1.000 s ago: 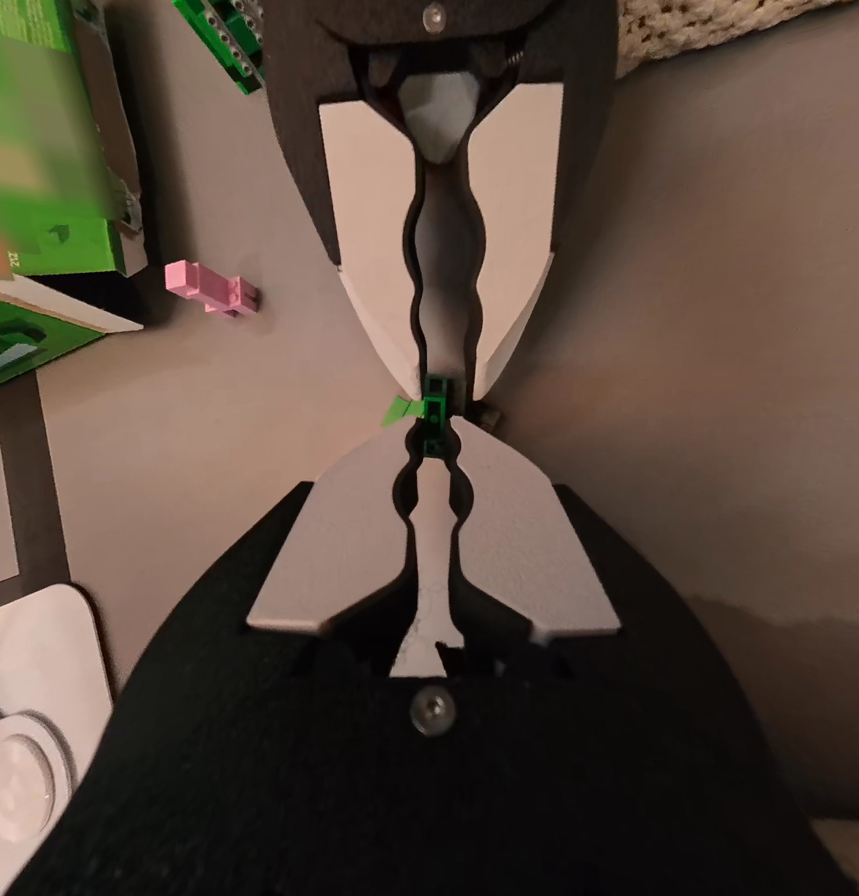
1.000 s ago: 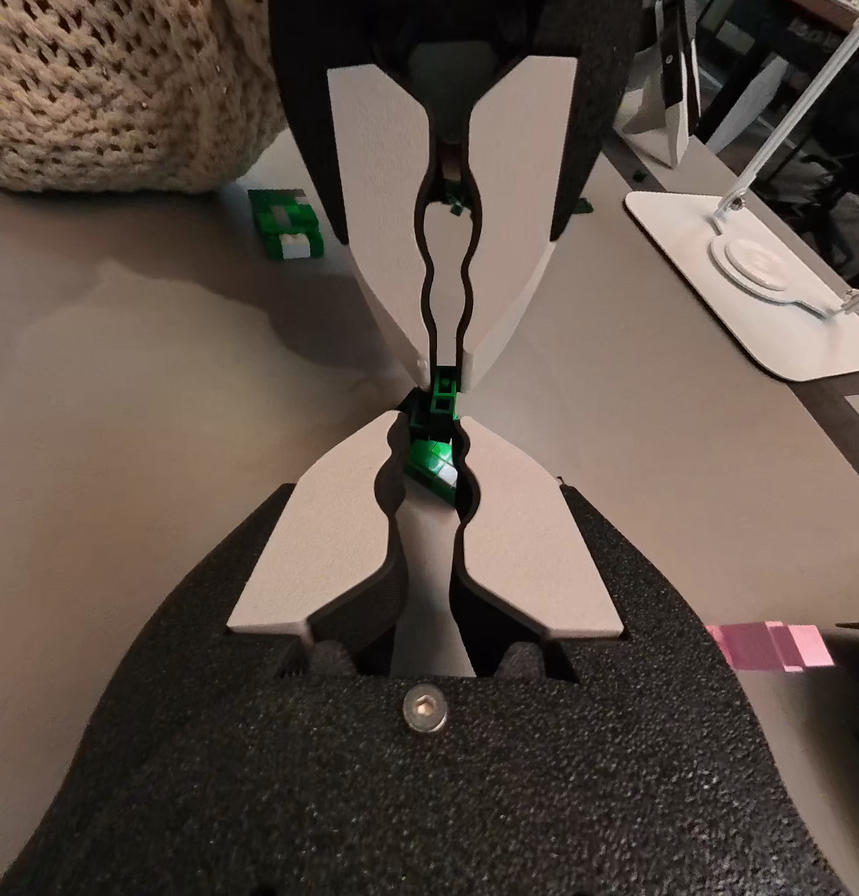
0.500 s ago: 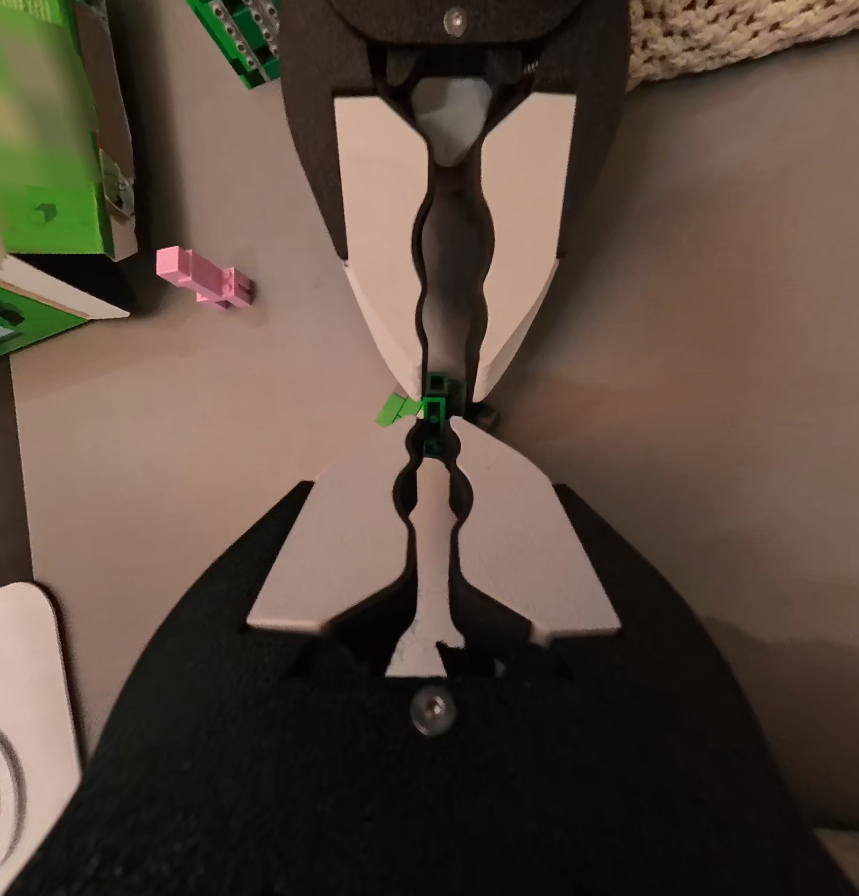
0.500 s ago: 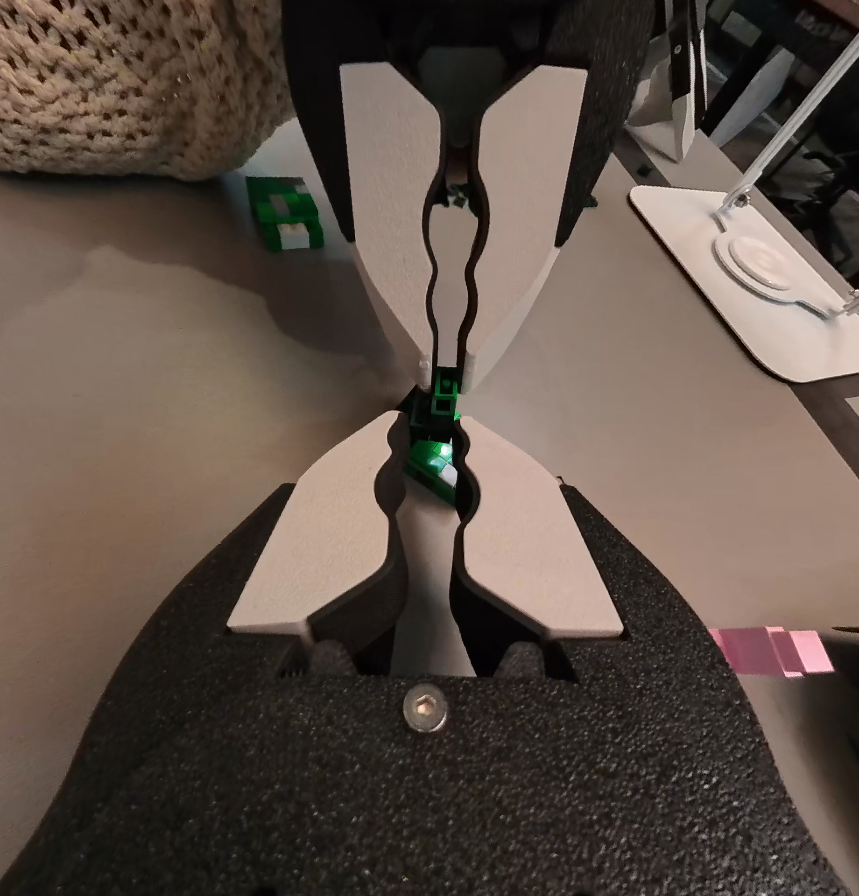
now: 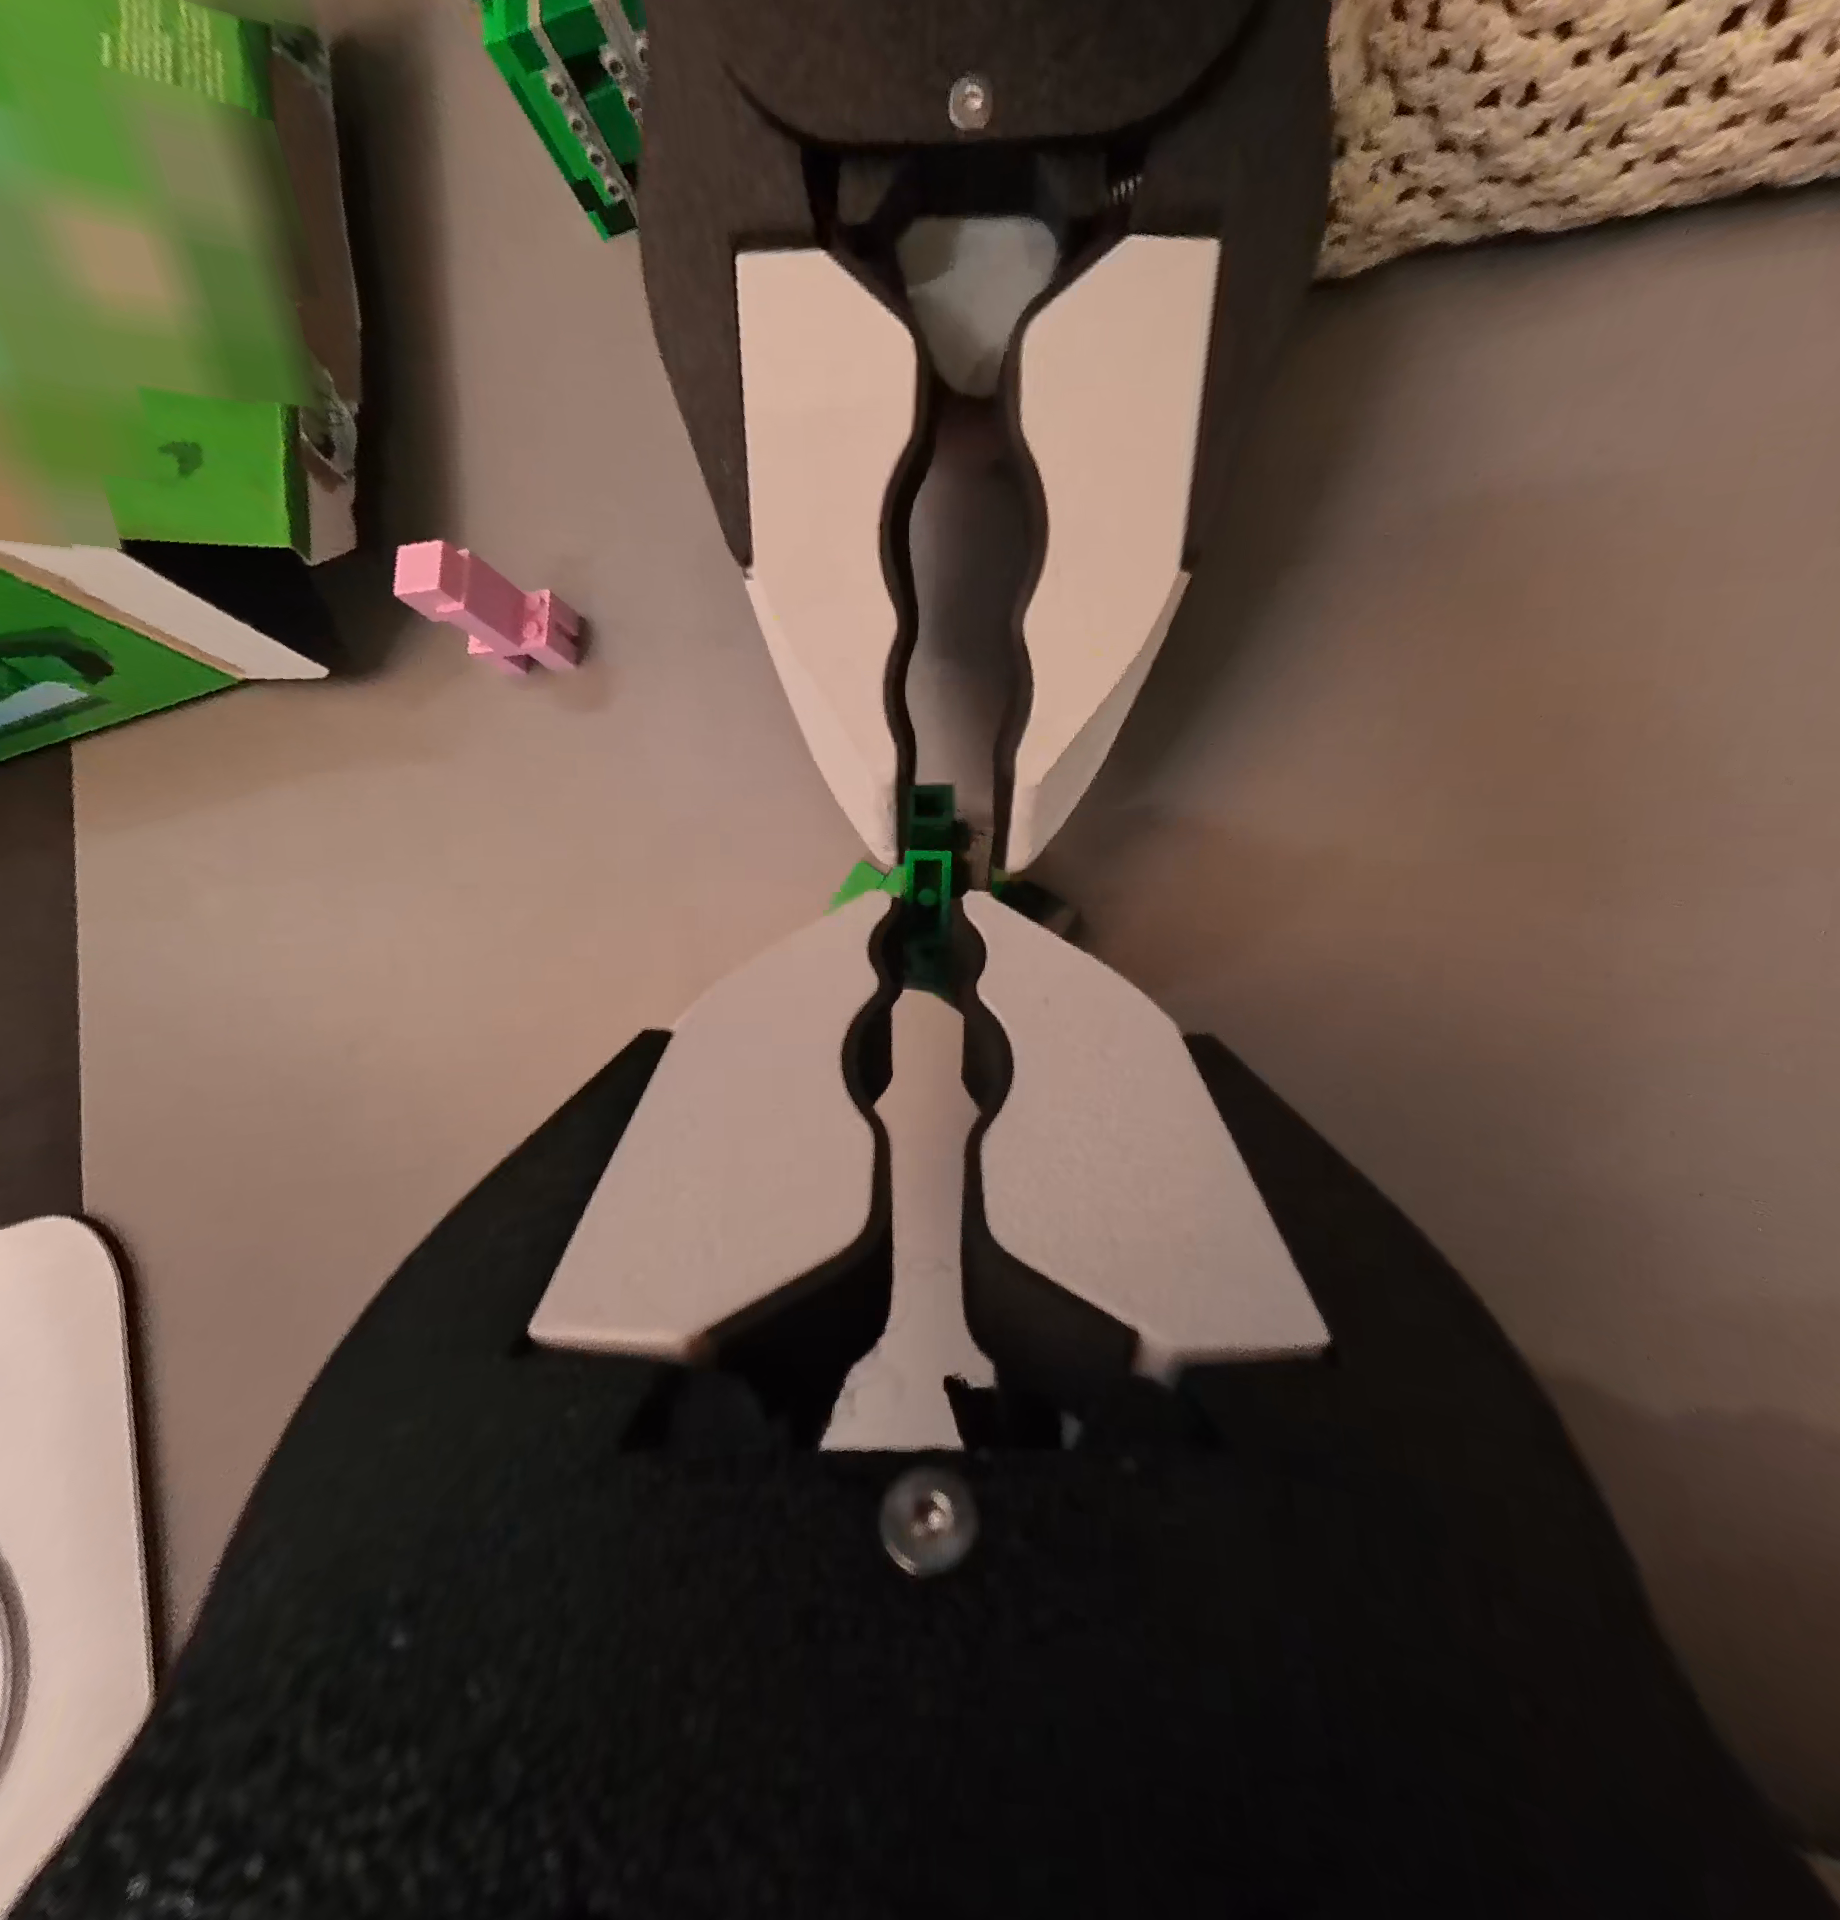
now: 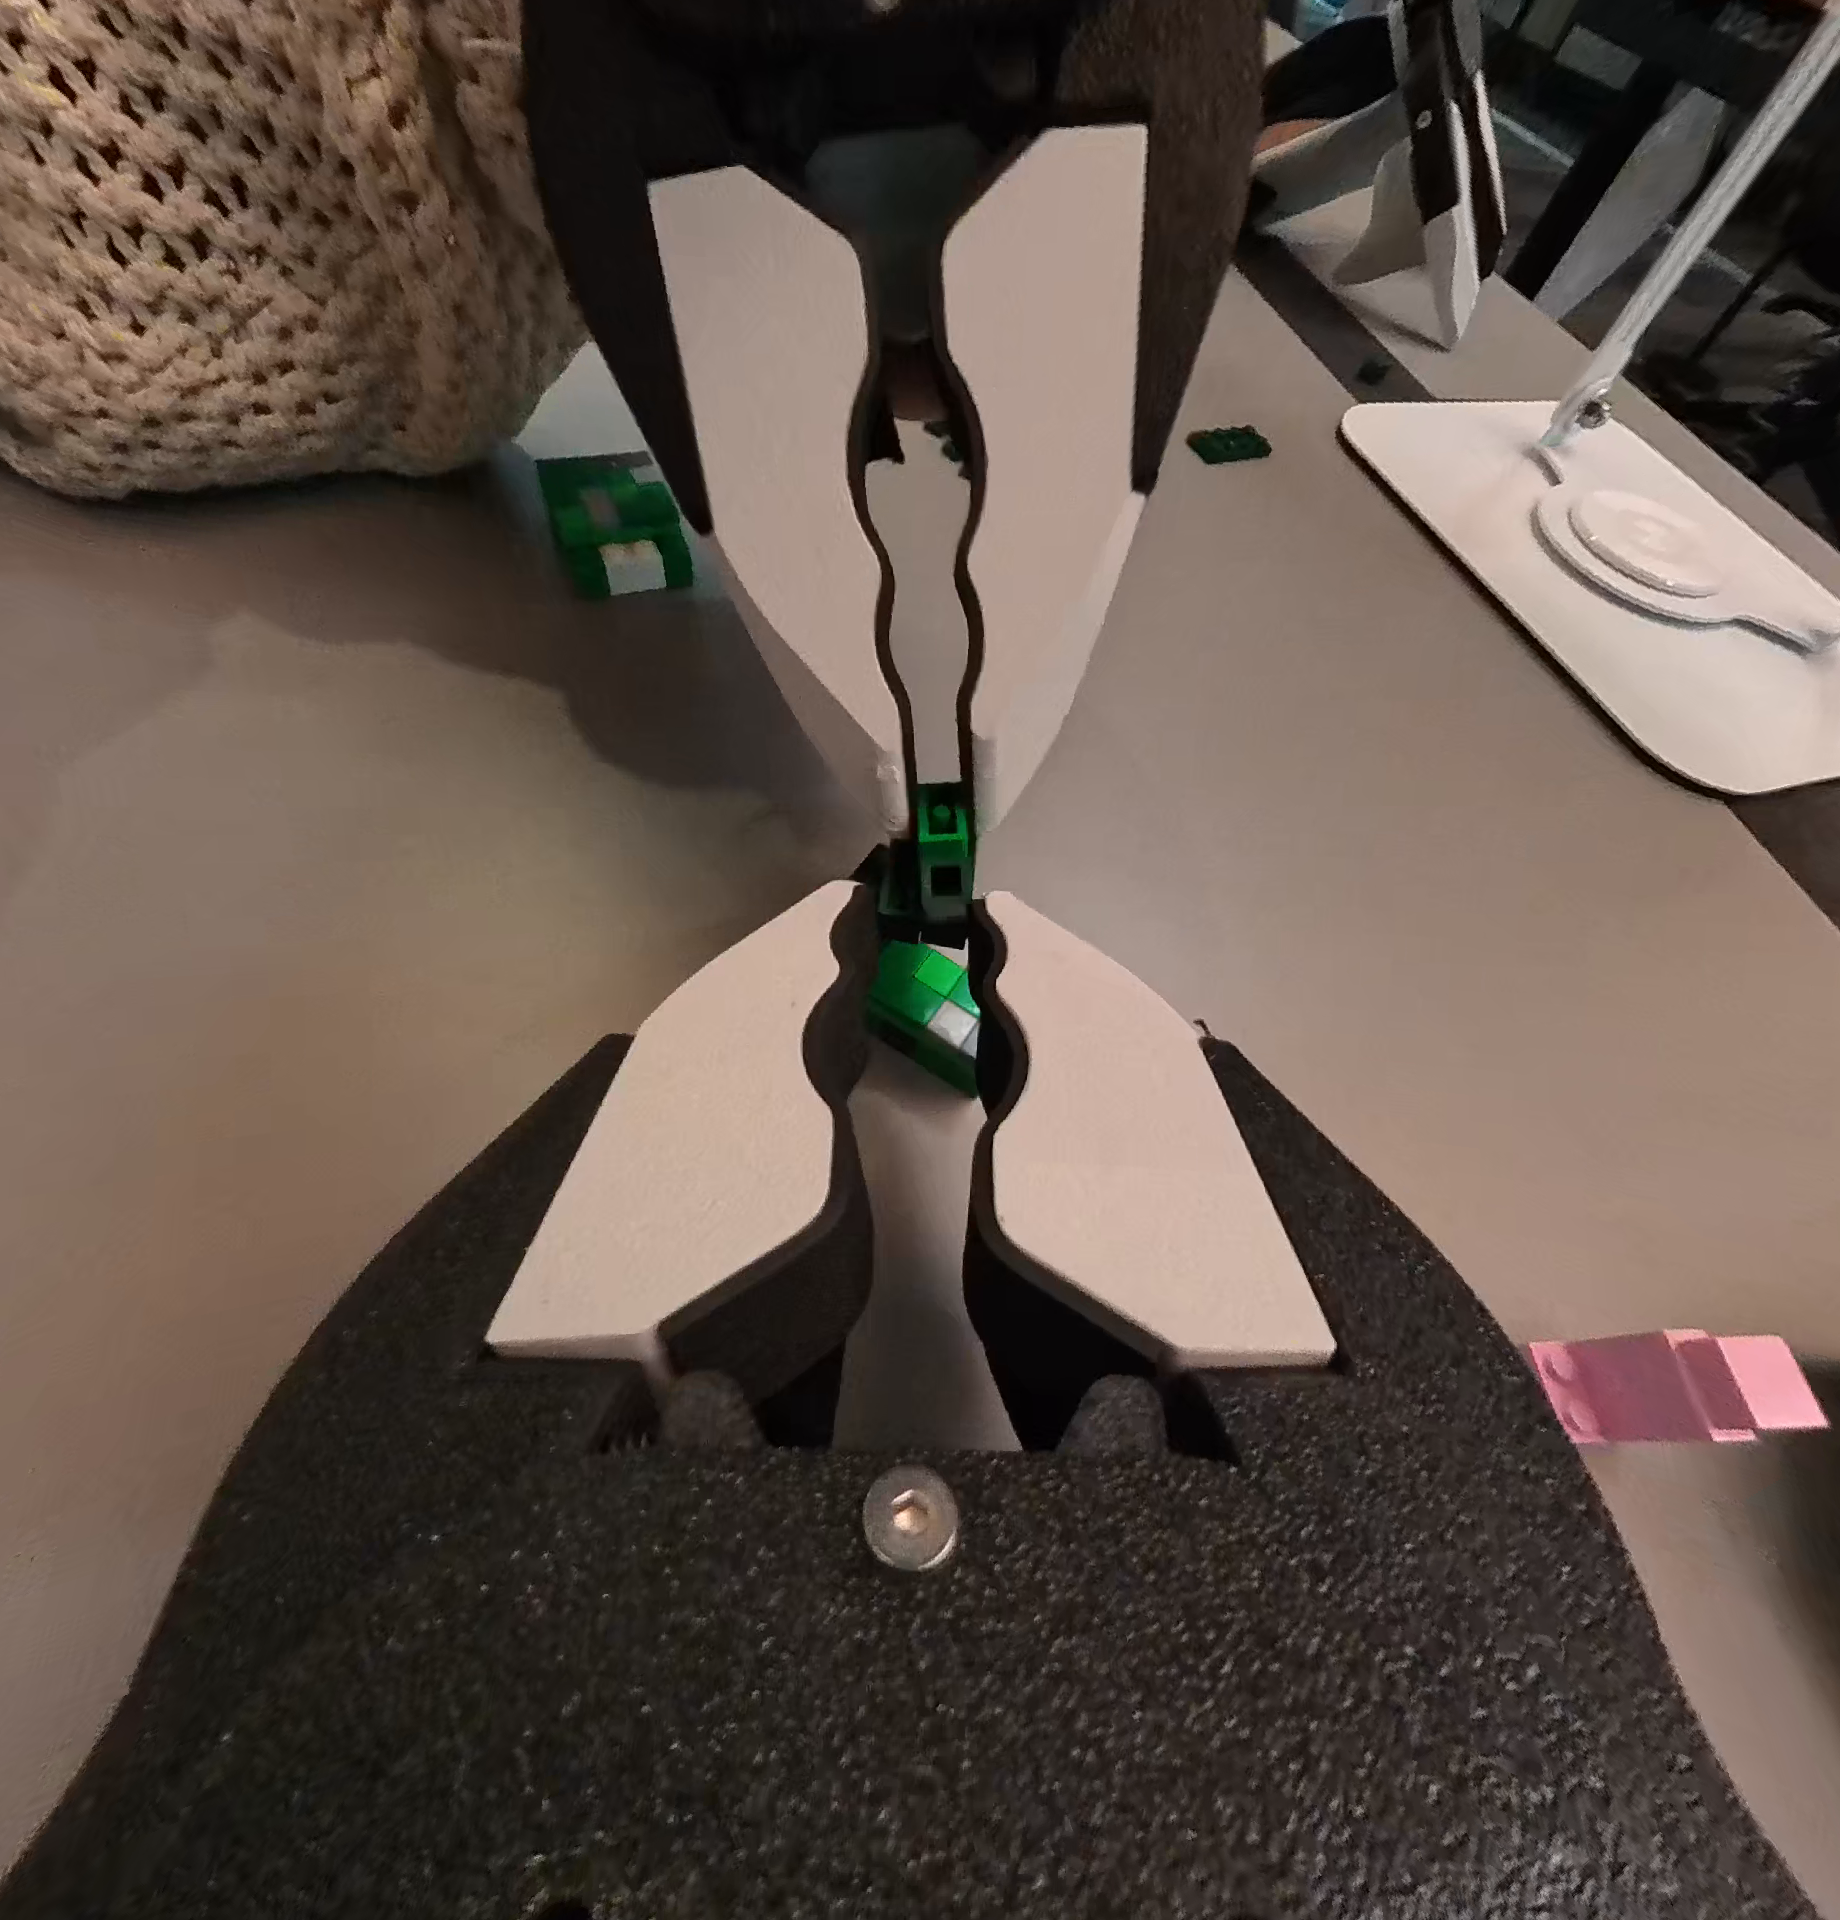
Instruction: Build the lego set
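The left claw (image 5: 931,935) and the right claw (image 6: 921,925) meet tip to tip above the grey bench (image 5: 1415,1039), probably so that two parts can be pressed together in the air. Each claw is clamped on part of a small green lego piece (image 6: 937,862), which sits exactly where the tips meet; whether it is already one joined part, I cannot tell. A green and white lego block (image 6: 921,1013) shows between the right fingers, lower. On the bench lie a pink lego figure (image 5: 485,608), a green cardboard box (image 5: 220,312), another small green and white lego build (image 6: 615,525) and a white flat lamp base (image 6: 1622,582), all well apart from the claws.
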A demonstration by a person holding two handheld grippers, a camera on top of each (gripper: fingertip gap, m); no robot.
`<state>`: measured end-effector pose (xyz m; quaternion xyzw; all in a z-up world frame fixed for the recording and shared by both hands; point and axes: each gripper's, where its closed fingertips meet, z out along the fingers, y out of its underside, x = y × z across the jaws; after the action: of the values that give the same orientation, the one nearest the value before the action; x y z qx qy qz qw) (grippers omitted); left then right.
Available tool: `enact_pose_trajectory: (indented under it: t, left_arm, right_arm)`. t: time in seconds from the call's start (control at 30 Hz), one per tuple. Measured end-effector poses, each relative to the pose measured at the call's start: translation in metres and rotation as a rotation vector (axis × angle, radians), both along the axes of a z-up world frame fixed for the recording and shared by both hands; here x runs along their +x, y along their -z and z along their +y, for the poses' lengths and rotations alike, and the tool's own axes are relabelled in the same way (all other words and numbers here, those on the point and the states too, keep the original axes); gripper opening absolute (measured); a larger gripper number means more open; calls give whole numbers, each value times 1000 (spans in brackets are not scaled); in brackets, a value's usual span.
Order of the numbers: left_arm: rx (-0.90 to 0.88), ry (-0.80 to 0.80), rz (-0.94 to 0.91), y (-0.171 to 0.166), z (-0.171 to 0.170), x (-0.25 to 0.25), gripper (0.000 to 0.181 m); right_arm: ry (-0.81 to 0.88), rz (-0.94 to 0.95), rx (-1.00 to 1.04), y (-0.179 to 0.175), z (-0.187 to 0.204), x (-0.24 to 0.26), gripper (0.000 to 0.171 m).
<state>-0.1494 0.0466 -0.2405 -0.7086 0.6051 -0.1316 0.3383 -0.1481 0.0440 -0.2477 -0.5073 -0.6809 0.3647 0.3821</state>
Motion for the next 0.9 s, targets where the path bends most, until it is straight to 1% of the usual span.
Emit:
enact_pose_trajectory:
  t: [0.3,0.9]
  left_arm:
    - [-14,19,125,12,0,0,8]
    - [-11,-12,150,17,3,-7,8]
  right_arm:
    - [7,-82,77,14,-2,-1,17]
    - [16,-113,83,19,-3,0,17]
